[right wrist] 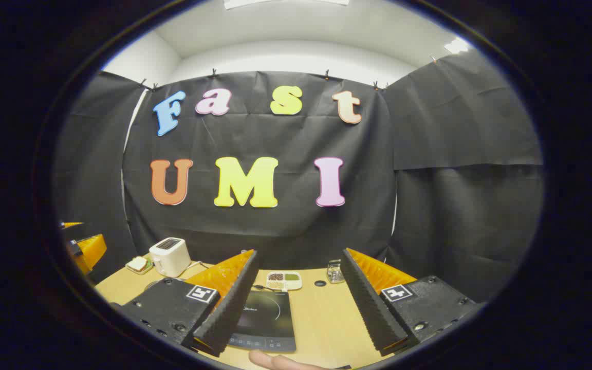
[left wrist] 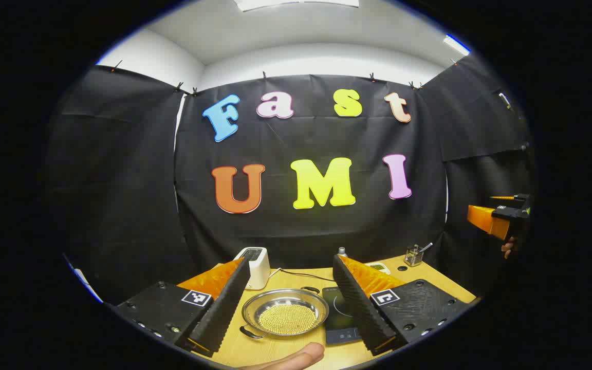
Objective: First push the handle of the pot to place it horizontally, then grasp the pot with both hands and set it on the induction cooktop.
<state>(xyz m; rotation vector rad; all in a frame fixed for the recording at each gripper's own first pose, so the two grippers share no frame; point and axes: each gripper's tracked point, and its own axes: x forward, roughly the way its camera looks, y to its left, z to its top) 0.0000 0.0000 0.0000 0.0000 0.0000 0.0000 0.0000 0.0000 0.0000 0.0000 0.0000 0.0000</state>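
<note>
Risk assessment, judged from the present layout. The pot (left wrist: 285, 312) carries a heap of small yellowish grains; any abrupt shove at a handle, or an uneven two-sided lift, would likely tip the shallow bowl and scatter the contents over the surface (left wrist: 275, 347). The near handle (left wrist: 251, 333) is a thin dark loop at the lower left of the rim, a small target; a glancing contact would probably spin or slide the pot rather than turn it cleanly. A cable runs across the surface behind the pot from the toaster (left wrist: 255, 266) side, and a far swing of the pot could snag it. The induction cooktop (left wrist: 341, 319) lies just beside the pot on its right, partly hidden by a finger of the left gripper (left wrist: 288, 303), so a low carry risks catching the cooktop's edge.

Condition of the pot: shallow, shiny metal, round, sitting flat on the wooden surface, with a second dark handle visible at the far rim. The handles appear to lie on a diagonal, so the first step reads as not yet done.

Left gripper: jaws wide apart, holding nothing, raised above and framing the pot. Right gripper (right wrist: 298, 303): jaws likewise wide apart and empty, hovering over the cooktop, touching nothing
</note>
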